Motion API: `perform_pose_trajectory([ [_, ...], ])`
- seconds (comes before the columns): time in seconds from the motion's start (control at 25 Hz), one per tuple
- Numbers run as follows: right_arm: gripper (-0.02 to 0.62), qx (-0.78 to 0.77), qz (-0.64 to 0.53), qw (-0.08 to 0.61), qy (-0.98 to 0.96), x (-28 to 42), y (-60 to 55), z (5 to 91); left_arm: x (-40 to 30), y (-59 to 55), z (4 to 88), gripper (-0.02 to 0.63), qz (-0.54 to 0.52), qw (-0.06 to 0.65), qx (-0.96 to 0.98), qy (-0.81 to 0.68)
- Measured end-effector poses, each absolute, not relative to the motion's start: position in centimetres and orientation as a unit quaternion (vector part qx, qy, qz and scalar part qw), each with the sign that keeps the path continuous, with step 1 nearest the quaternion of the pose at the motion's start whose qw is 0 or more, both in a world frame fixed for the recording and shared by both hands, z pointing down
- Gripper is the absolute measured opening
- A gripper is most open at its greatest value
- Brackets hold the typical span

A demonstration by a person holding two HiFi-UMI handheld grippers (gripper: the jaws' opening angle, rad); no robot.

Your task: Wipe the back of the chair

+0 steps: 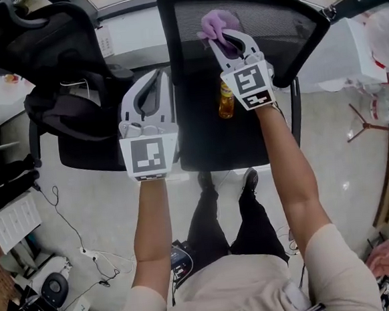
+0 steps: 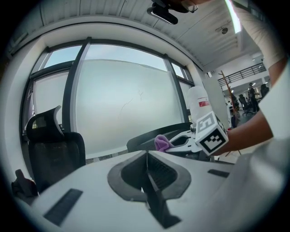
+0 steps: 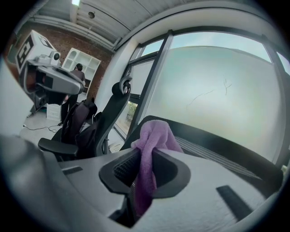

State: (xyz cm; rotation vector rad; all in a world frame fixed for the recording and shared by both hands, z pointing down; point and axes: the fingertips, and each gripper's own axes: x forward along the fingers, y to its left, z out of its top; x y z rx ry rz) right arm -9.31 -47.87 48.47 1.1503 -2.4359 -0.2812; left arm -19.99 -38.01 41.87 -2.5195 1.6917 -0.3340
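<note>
- The right gripper [image 1: 224,43] sits at upper centre of the head view, its jaws pinching a purple cloth [image 1: 214,24]. In the right gripper view the cloth [image 3: 152,140] is clamped between the ribbed pads, bunched above them, with a strip hanging down through the gap.
- The cloth lies over the black mesh chair back [image 1: 285,23] near its top edge. From here I cannot tell whether it is pressed against the mesh. In the right gripper view the chair back [image 3: 217,145] curves off to the right just behind the cloth.
- The left gripper [image 1: 154,87] is held left of centre, lower in the frame than the right one and beside the chair back's left edge. Its own view shows the jaws [image 2: 147,174] pressed together with nothing between them.
- From the left gripper view, the right gripper [image 2: 181,140] and its cloth show at centre right against the chair back's rim [image 2: 145,142].
- An amber bottle [image 1: 226,102] stands on the chair's seat [image 1: 207,147], just below the right gripper.
- A second black chair [image 1: 51,35] fills the upper left of the head view, with a dark bag [image 1: 67,111] on it.
- A frosted window [image 3: 217,81] stands behind both chairs.
</note>
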Motion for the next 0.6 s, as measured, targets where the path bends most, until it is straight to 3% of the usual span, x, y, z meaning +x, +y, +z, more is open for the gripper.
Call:
perform_pose_trajectory([
  [0.32, 0.06, 0.396, -0.081, 0.229, -0.885, -12.2, -49.6, 52.9, -21.0, -38.8, 44.9, 0.011, -0.12, 0.03, -0.821, 0.557],
  [0.6, 0.06, 0.418, -0.055, 0.235, -0.876, -10.0, -51.1, 54.6, -19.6, -39.0, 45.5, 0.011, -0.123, 0.03, -0.824, 0.552],
])
